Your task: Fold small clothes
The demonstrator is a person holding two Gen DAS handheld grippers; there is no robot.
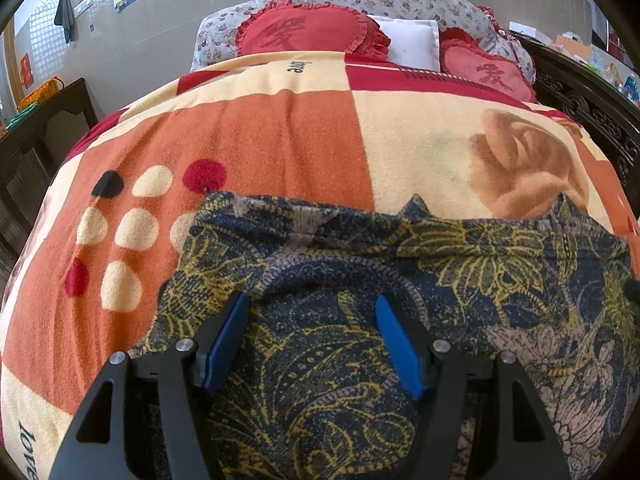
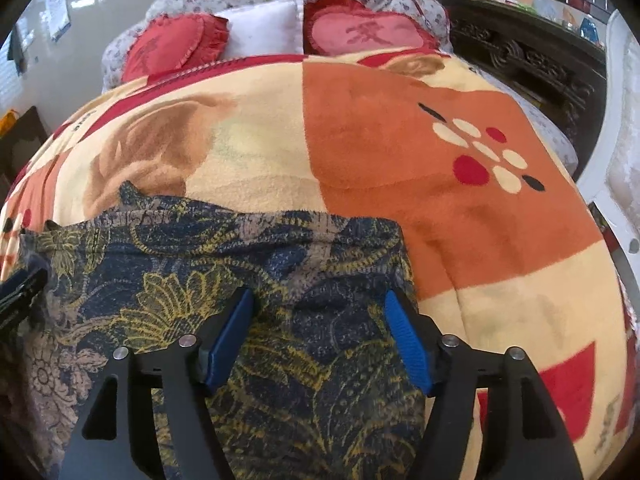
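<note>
A plush bed blanket in orange, cream and red blocks (image 1: 280, 128) covers the whole work surface, with heart-shaped red cushions (image 1: 312, 32) at its far end. On its near part lies the task's piece, a navy garment with a yellow and tan floral print (image 1: 360, 264), spread broad with a rumpled far edge; I judge folding to be at an early stage, with at most one fold made. The left gripper (image 1: 310, 340) and the right gripper (image 2: 318, 338) hang over it, blue-padded jaws spread apart, fabric beneath them but nothing pinched.
</note>
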